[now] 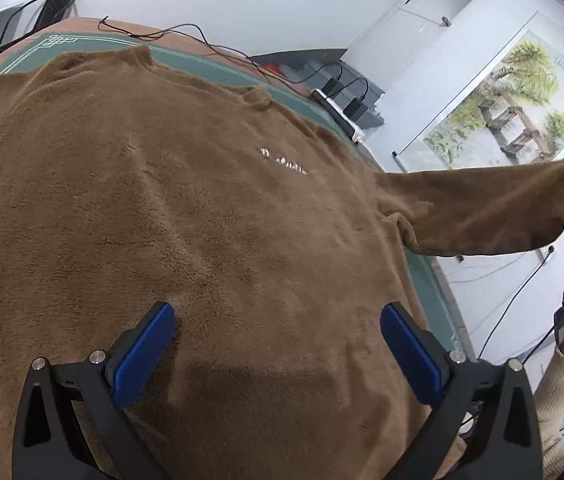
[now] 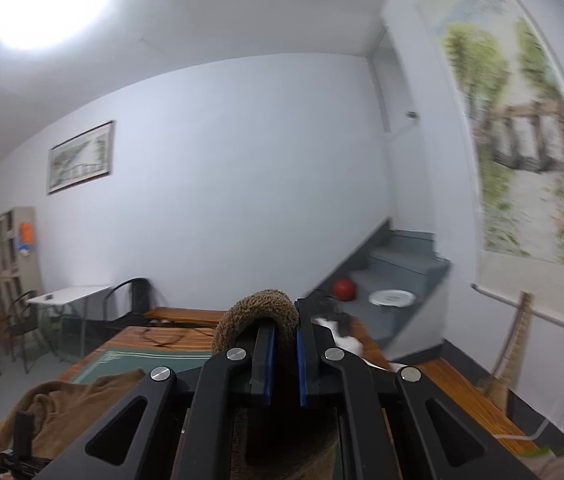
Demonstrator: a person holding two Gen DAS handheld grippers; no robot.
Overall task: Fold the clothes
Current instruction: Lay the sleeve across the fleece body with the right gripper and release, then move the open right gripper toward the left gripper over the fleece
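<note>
White walls and a hanging scroll (image 1: 510,96) frame the tabletop (image 1: 129,34), where a green mat (image 1: 209,65) lies under our brown sweater (image 1: 161,200). We have the sweater spread flat, collar on the far side from our left hand-held gripper (image 1: 277,340), which hovers over the hem end with its blue pads wide apart and nothing between them. Our right hand-held gripper (image 2: 282,360) is closed on the sleeve (image 1: 494,208), the fuzzy cuff bulging up between its pads. That sleeve stretches taut off the tabletop edge to the right of the left hand-held gripper, lifted clear of the surface, its long axis running roughly sideways out from the shoulder. We judge the coming move to be carrying this sleeve back across the body, toward the left hand-held gripper's side. The right hand is the one placed for that; the left is nearer the hem and could pin the body meanwhile.
</note>
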